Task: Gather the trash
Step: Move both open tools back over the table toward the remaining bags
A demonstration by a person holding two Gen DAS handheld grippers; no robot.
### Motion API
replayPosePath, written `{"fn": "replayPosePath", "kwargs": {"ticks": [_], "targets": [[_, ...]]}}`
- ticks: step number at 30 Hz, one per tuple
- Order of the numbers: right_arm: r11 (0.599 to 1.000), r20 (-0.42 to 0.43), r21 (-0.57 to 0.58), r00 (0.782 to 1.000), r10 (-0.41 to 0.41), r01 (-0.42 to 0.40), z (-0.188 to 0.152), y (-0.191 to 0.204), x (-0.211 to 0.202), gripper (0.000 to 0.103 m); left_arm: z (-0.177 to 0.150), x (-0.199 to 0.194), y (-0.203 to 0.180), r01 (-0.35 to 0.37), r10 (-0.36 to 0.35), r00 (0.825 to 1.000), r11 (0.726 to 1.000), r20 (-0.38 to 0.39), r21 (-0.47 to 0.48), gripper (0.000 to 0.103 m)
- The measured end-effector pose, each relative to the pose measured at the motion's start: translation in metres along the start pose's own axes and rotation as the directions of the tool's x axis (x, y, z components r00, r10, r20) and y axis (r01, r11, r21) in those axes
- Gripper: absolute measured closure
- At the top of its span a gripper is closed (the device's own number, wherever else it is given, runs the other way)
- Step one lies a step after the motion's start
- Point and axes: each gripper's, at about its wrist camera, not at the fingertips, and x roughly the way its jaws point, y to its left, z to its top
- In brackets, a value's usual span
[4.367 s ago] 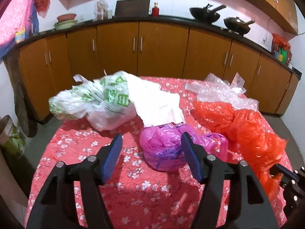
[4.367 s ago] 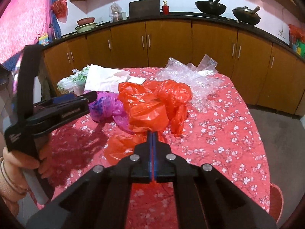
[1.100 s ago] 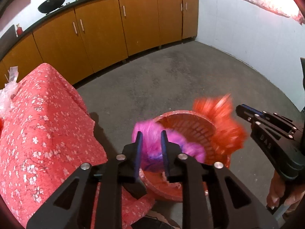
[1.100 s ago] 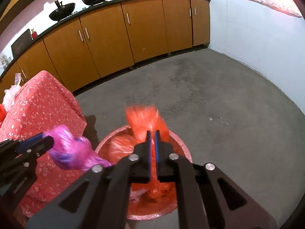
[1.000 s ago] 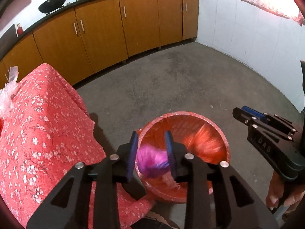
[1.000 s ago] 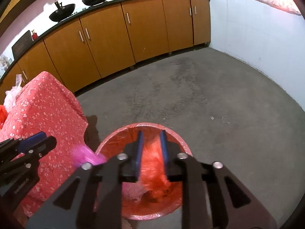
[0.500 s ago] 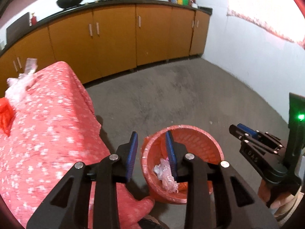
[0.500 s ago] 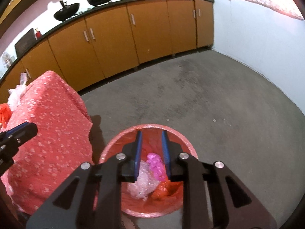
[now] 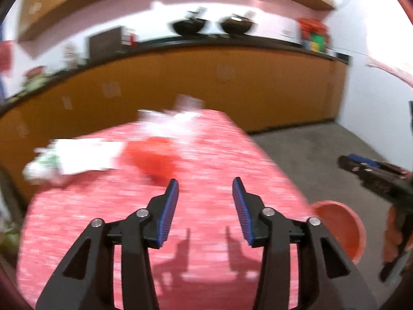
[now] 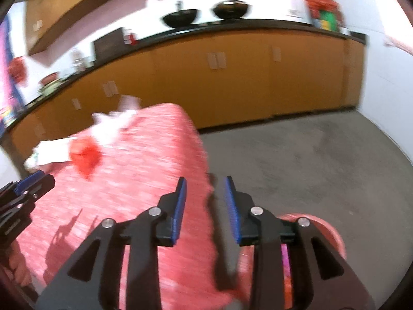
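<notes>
Grippers: left gripper [image 9: 205,190] and right gripper [image 10: 204,190] both spread wide, empty | red bag [image 9: 155,159] ahead-left of your left tips | slow down, close on bunched plastic, not tablecloth [image 9: 219,155]

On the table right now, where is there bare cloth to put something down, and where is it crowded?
The near half of the tablecloth, under the open left claw, is bare, as is its right edge beside the bin. The far left is crowded: red bag, white paper, clear plastic.
</notes>
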Motion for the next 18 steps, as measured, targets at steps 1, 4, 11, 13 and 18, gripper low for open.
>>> {"fn": "replayPosePath", "kwargs": {"ticks": [1, 4, 11, 13, 18], "targets": [[0.999, 0.001, -0.02, 1.0, 0.029, -0.029, 0.003, 0.022, 0.006, 0.069, -0.001, 0.001, 0.019, -0.051, 0.051, 0.999, 0.999, 0.01, -0.011, 0.054], [0.993, -0.005, -0.071, 0.995, 0.099, -0.099, 0.011, 0.079, 0.023, 0.064, -0.006, 0.003, 0.069, -0.163, 0.164, 0.986, 0.985, 0.011, -0.058, 0.053], [0.979, -0.037, -0.126, 0.987, 0.156, -0.16, 0.017, 0.172, 0.069, 0.04, -0.018, 0.007, 0.17, -0.336, 0.346, 0.938, 0.92, 0.015, -0.203, 0.034], [0.98, -0.038, -0.129, 0.988, 0.148, -0.151, 0.018, 0.187, 0.082, 0.034, -0.02, 0.008, 0.189, -0.351, 0.366, 0.93, 0.907, 0.021, -0.233, 0.031], [0.985, -0.044, -0.135, 0.994, 0.099, -0.104, 0.023, 0.209, 0.109, 0.031, -0.02, 0.021, 0.218, -0.381, 0.403, 0.915, 0.883, 0.029, -0.273, 0.023]]}}
